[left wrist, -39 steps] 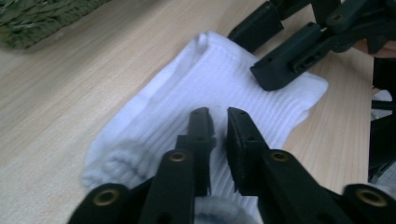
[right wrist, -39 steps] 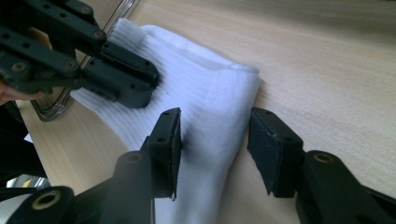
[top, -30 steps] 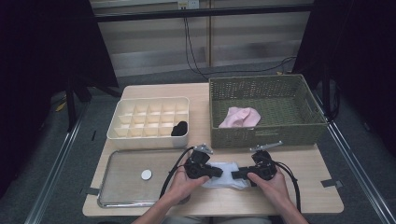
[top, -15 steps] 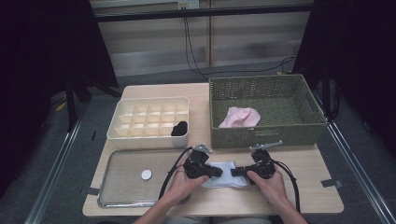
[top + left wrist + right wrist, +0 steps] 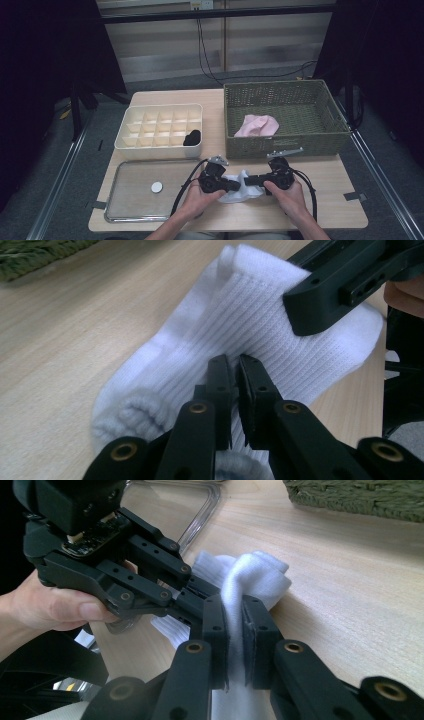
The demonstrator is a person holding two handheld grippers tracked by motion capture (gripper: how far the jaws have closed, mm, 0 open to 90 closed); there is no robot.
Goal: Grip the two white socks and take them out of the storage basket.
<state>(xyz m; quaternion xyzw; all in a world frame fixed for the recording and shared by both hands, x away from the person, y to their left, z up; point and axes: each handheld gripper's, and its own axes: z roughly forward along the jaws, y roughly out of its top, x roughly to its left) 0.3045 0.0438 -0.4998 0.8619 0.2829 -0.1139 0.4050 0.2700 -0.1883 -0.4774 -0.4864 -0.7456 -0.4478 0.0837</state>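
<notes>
A white ribbed sock [image 5: 241,187] lies bunched on the wooden table [image 5: 325,210] near its front edge, between my two hands. My left gripper [image 5: 234,186] comes at it from the left, and its jaws [image 5: 234,361] are shut on a fold of the sock [image 5: 200,355]. From the right, my right gripper [image 5: 251,181] has just been closing, and its jaws [image 5: 235,605] now pinch a raised ridge of the sock [image 5: 255,575]. The two grippers' tips almost meet over the sock.
Behind the hands stands a green woven basket [image 5: 285,146] holding a pink cloth [image 5: 257,126]. A cream compartment box [image 5: 160,131] at back left has a black item [image 5: 192,137] in one cell. A metal tray [image 5: 130,205] at front left carries a small white disc [image 5: 156,187].
The right gripper has edged slightly left and its jaws have closed on the sock. The left hand and its grip have stayed as they were.
</notes>
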